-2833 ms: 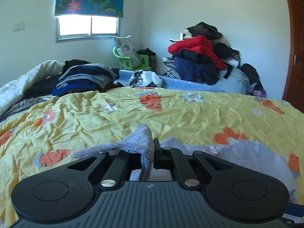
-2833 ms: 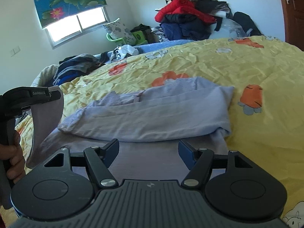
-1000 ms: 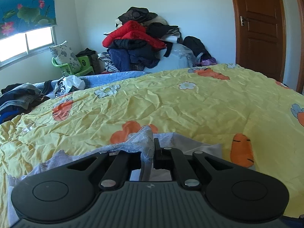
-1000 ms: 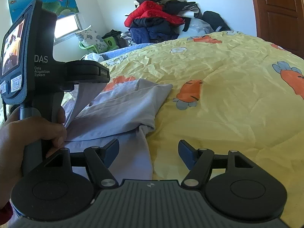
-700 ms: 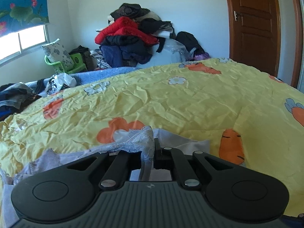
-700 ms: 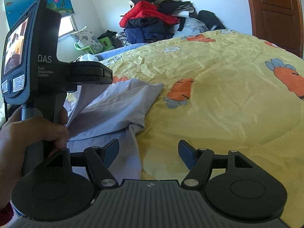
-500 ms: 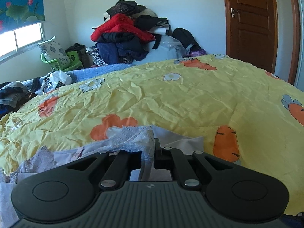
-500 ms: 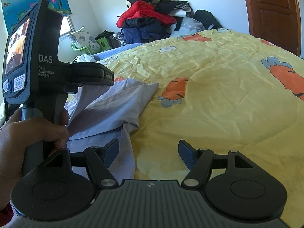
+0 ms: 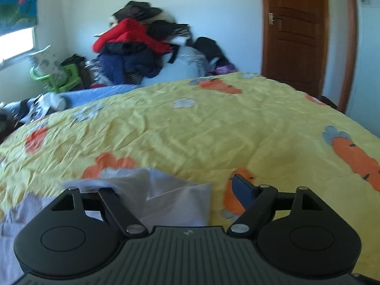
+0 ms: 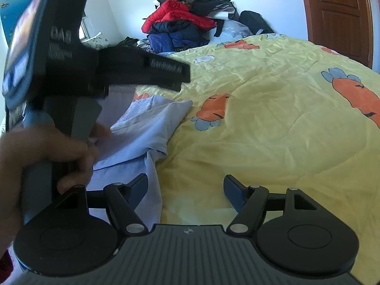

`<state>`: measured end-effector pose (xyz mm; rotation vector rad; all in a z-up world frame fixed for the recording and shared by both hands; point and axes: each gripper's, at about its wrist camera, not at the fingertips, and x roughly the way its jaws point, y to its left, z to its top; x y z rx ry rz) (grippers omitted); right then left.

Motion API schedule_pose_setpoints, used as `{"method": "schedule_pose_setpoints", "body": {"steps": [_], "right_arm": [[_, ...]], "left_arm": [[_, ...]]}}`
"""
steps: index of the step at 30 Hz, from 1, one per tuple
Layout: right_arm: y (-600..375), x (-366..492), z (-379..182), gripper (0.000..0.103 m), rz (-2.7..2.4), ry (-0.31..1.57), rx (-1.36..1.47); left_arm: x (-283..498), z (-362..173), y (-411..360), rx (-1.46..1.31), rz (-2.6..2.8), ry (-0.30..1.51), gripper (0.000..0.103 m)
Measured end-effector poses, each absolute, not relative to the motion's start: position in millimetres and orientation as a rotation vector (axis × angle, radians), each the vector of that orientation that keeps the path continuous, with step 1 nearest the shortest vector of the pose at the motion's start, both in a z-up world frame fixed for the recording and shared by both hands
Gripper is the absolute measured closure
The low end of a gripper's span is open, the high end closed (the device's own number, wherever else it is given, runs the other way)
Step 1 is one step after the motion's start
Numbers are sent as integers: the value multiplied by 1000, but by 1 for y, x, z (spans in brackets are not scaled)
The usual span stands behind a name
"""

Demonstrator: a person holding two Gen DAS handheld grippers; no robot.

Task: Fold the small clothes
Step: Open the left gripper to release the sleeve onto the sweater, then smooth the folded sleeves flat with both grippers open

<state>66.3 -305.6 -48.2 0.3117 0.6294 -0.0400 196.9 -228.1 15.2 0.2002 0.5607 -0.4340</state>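
1. The left gripper (image 9: 180, 190) has just been opening; its jaws now stand spread, with a fold of the pale lilac garment (image 9: 171, 197) lying loose between them and draped over the left finger, no longer pinched.
2. Seen from the right wrist, the left gripper (image 10: 142, 71) sits at 10 o'clock, blurred, gripped by a hand (image 10: 52, 152) at 9 o'clock.
3. The garment (image 10: 152, 128) lies on the yellow quilt (image 10: 273, 123), bunched in folds at 9 to 10 o'clock of the right view, one edge trailing down toward the right gripper's left finger.
4. The right gripper (image 10: 185, 187) hangs over the quilt with jaws spread and nothing pressed between them; the garment's edge lies just beside its left finger (image 10: 139, 185).
5. A carrot print (image 10: 213, 106) shows on the quilt just right of the garment.
6. A heap of clothes (image 9: 140, 47) stands against the wall at 11 o'clock of the left view, and a door (image 9: 294, 33) at 1 o'clock.
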Motion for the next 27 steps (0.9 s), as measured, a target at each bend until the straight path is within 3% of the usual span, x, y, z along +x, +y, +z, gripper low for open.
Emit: {"method": "schedule_pose_setpoints", "body": {"steps": [11, 19, 27], "right_arm": [[-314, 61, -47, 29, -85, 630, 284], [-305, 71, -17, 28, -90, 501, 221], [-269, 152, -22, 29, 278, 648, 308]], "left_arm": [[192, 42, -226, 218, -476, 503, 20], [203, 45, -124, 236, -243, 502, 19], [185, 6, -31, 248, -79, 566, 19]]}}
